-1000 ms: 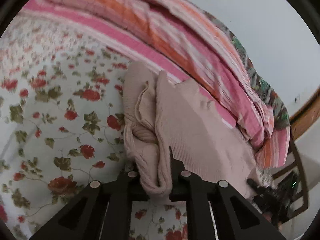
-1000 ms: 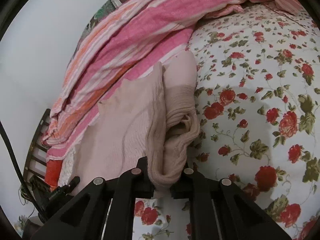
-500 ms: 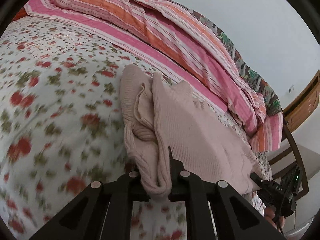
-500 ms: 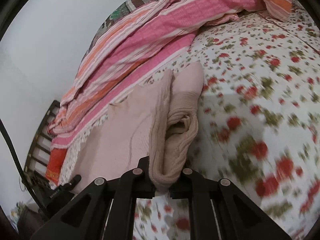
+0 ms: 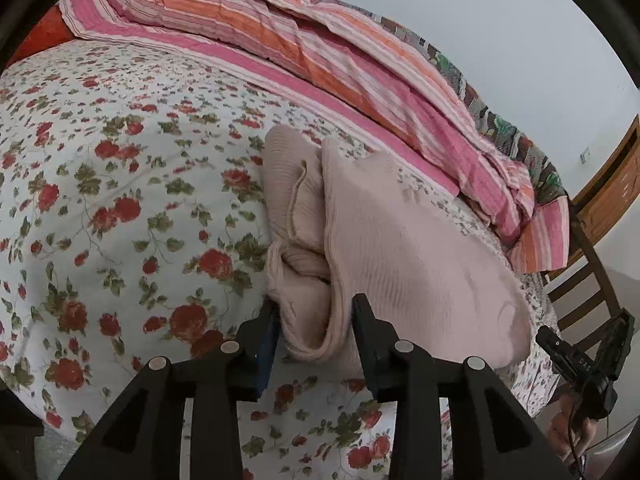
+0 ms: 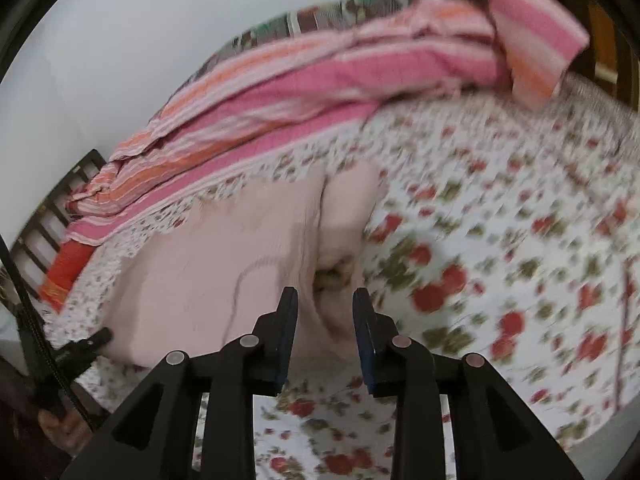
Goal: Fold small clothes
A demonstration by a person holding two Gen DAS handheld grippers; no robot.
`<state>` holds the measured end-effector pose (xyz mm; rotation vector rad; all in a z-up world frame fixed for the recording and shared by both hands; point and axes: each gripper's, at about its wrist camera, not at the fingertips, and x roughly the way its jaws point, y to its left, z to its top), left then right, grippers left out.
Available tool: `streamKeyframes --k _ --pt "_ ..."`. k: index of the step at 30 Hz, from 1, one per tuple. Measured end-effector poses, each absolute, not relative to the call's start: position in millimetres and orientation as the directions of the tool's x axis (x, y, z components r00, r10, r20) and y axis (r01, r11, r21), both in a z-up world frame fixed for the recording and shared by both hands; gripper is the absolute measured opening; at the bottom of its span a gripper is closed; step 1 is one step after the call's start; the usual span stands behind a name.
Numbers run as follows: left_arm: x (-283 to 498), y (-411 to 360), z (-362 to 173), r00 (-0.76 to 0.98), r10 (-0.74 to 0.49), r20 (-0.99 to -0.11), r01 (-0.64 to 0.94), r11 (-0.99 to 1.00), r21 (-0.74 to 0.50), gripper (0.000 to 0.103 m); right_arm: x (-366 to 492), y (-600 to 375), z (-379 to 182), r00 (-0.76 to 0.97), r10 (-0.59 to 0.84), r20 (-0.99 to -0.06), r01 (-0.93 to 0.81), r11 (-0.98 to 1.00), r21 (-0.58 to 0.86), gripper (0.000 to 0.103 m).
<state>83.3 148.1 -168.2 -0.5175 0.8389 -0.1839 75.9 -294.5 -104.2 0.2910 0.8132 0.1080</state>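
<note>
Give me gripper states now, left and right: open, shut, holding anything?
Left gripper: open, jaws just opened, pink knit garment edge loose between them.
Right gripper: open, jaws just opened, same garment edge between, not pinched.

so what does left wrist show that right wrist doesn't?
Left wrist only: sharp picture; wooden headboard at far right, right gripper at lower right, a drawstring loop on the garment's fold.

Right wrist only: heavy blur; dark slatted frame at left, left gripper at lower left.

Both: pink knit garment on the floral bedsheet, striped blanket behind. Each gripper's fingers have just been opening, folded edge between them, unpinched.
</note>
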Motion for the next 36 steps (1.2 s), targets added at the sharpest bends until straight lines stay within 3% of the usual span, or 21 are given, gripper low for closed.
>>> streamKeyframes --k 7,17,21,22,23,27,32,36 --pt "101 155 -140 0.734 -0.293 -0.613 -0.022 0.892 -0.452 0.051 100 -275 -92 0.720 0.162 -0.675 -0.021 0.977 0.213 0.029" --pt "188 120 -138 0.707 -0.259 -0.658 -0.004 0.929 -0.370 0.049 176 -267 -126 0.665 0.160 -0.729 0.007 0.975 0.220 0.029" --pt "217 108 -149 0.667 -0.210 -0.715 -0.034 0.950 -0.311 0.041 186 -263 -136 0.654 0.153 -0.741 0.007 0.978 0.209 0.023" --pt "221 108 -153 0.656 -0.190 -0.730 -0.050 0.955 -0.294 0.030 188 -262 -138 0.649 0.150 -0.746 0.007 0.979 0.203 0.017" --pt "224 108 -157 0.647 -0.177 -0.742 -0.063 0.957 -0.284 0.010 191 -261 -141 0.642 0.145 -0.753 0.007 0.981 0.195 0.014" --pt "220 123 -164 0.676 -0.167 -0.718 -0.092 0.947 -0.307 0.007 200 -263 -146 0.625 0.137 -0.768 0.007 0.983 0.181 0.008" --pt "213 134 -162 0.665 -0.247 -0.705 -0.060 0.923 -0.380 0.010 198 -259 -131 0.655 0.114 -0.747 0.026 0.985 0.173 0.014" --pt "201 147 -154 0.671 -0.288 -0.683 -0.039 0.906 -0.421 0.019 188 -231 -107 0.716 0.161 -0.679 -0.046 0.982 0.184 0.031"
